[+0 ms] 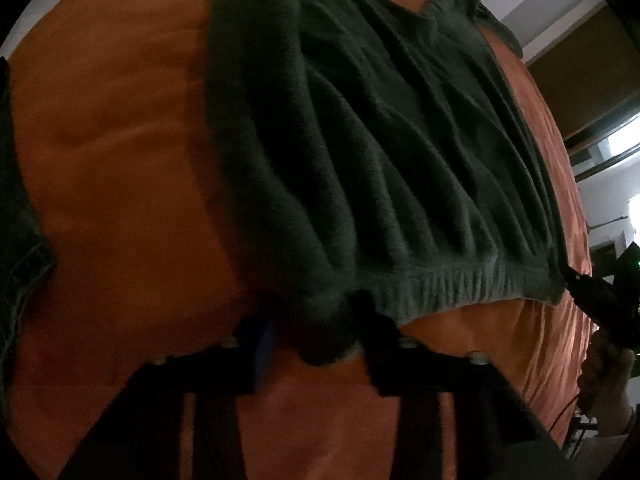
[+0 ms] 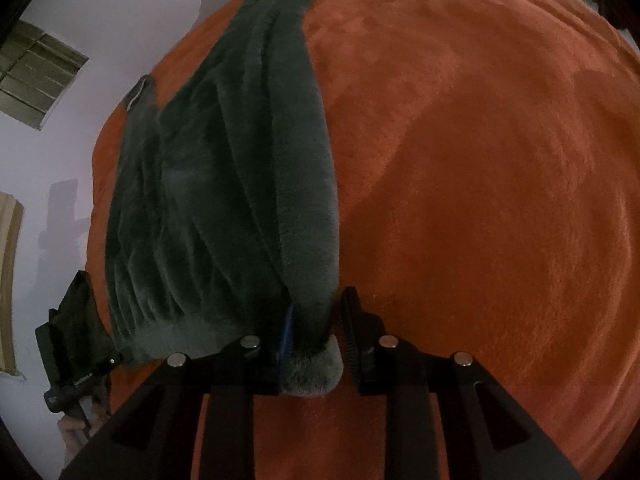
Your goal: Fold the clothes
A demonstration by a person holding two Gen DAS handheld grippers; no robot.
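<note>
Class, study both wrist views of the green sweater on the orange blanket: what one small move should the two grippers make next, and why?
Probably close the right gripper fully before any lift. The left gripper already pinches one hem corner of the sweater, but in the right wrist view a gap shows between the far pad and the fabric. Lifting now might drop that corner onto the blanket.
</note>
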